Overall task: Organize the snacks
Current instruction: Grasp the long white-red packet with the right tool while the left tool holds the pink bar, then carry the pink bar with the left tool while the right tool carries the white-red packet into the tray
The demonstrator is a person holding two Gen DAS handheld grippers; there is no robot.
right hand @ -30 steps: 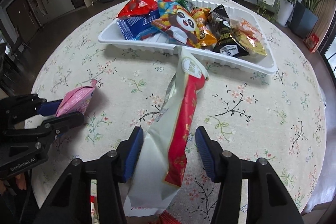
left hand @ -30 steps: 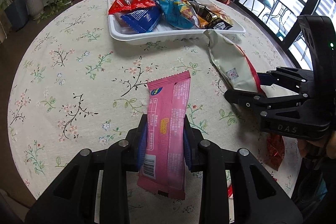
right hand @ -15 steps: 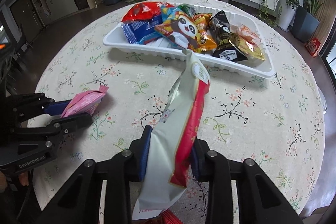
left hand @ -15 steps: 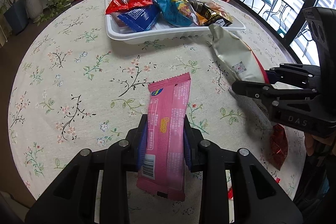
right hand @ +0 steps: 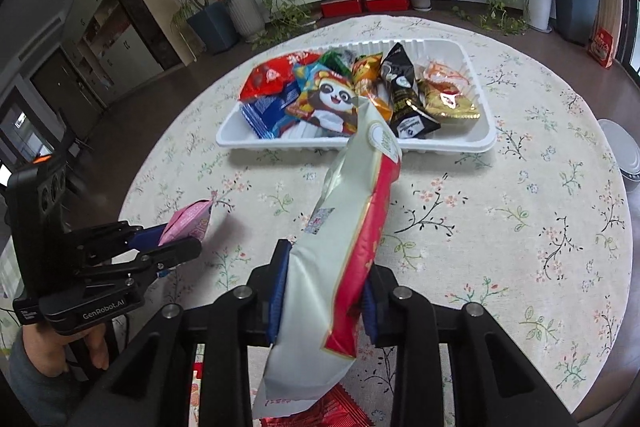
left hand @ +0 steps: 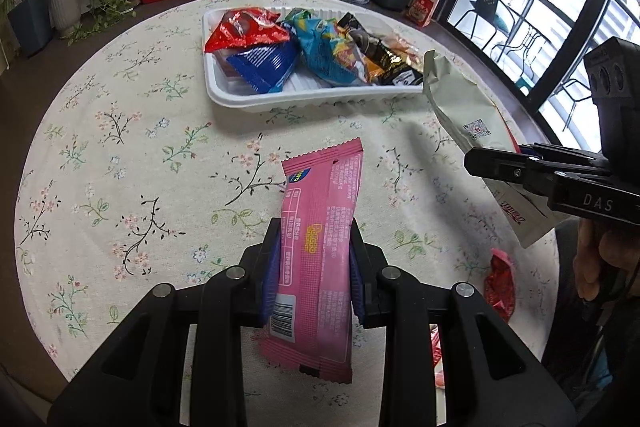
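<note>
My 2 grippers each clamp 1 snack above the table — left gripper (left hand: 312, 275) grasping a pink packet (left hand: 318, 247), right gripper (right hand: 322, 297) a pale-and-red pouch (right hand: 344, 227) — long axes pointing toward the white tray (right hand: 444, 146) ahead, right nearer.

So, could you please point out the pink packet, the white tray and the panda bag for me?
pink packet (left hand: 320, 227), left wrist view, middle of its printed face.
white tray (right hand: 452, 146), right wrist view, bare near rim.
panda bag (right hand: 330, 99), right wrist view, on the panda's face.
</note>
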